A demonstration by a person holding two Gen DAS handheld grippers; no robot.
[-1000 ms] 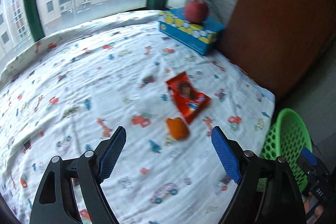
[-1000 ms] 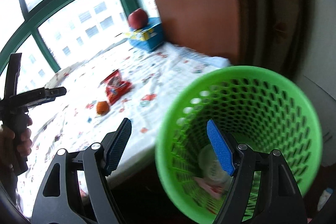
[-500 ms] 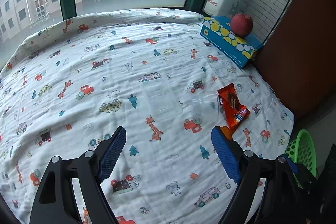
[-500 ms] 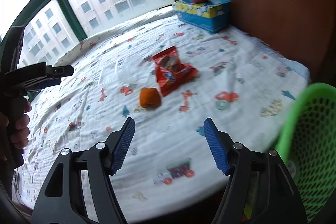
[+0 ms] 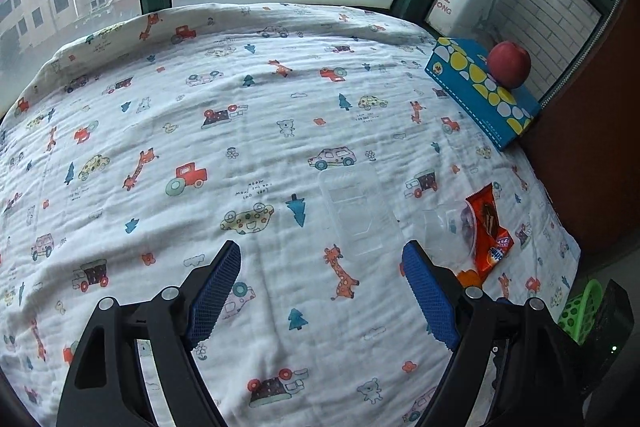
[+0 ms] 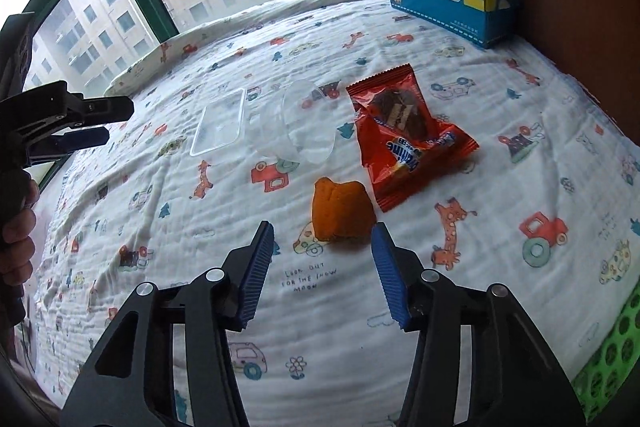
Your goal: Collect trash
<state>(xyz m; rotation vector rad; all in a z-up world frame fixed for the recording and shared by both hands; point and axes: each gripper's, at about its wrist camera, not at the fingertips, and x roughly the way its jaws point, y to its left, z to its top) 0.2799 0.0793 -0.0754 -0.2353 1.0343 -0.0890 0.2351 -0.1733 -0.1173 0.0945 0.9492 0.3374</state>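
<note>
Swinging away from the green mesh basket (image 6: 608, 355) since the earlier frame, the right gripper (image 6: 322, 263) now hangs over the printed white cloth (image 6: 500, 211), jaws just narrowed but gripping nothing; the crumpled orange peel (image 6: 342, 209) lies just beyond its fingertips at frame centre. The left gripper (image 5: 320, 291) gapes wide, empty.

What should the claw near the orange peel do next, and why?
Probably ease the right gripper forward and down so its pads straddle the orange peel. Its jaws have just been closing, yet nothing sits between them: the peel lies on the printed cloth just beyond the tips.
</note>
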